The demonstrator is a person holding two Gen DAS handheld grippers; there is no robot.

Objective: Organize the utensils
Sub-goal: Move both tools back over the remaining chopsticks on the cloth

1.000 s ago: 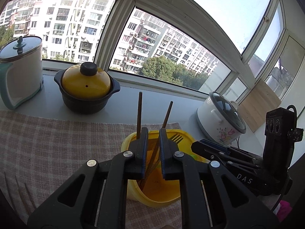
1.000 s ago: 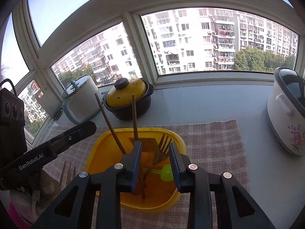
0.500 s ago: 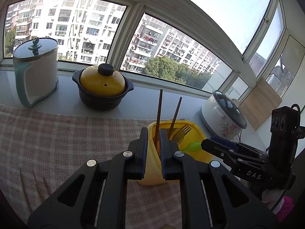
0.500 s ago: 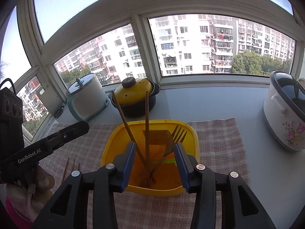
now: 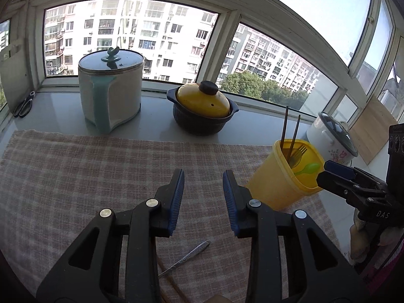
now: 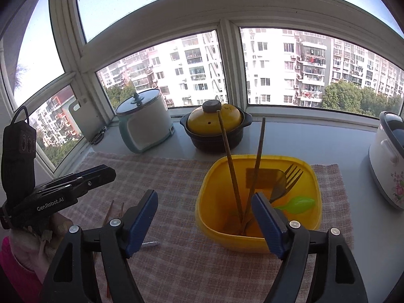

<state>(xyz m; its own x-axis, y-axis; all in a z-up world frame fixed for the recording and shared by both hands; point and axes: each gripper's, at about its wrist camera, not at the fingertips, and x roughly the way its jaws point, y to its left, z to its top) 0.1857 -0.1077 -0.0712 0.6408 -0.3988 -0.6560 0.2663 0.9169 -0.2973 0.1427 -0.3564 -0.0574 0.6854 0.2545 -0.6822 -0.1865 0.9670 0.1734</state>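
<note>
My left gripper [image 5: 203,192] hangs over the checked mat [image 5: 75,166], jaws released and empty; a metal handle [image 5: 185,257] and chopsticks [image 6: 111,212] lie on the mat under it. My right gripper [image 6: 205,217] is also spread wide, holding nothing, its right jaw at the near rim of the yellow tub [image 6: 217,229], where two chopsticks [image 6: 228,166], a fork [image 6: 290,176] and a green spoon [image 6: 299,203] stand.

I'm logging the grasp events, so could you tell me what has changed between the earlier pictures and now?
The left gripper, shut over the yellow tub a second ago, has opened and swung left over the cloth, above a metal utensil. The right gripper has opened wider and stays beside the tub. Neither holds anything. The chopsticks, fork and green spoon remain in the tub.
</note>
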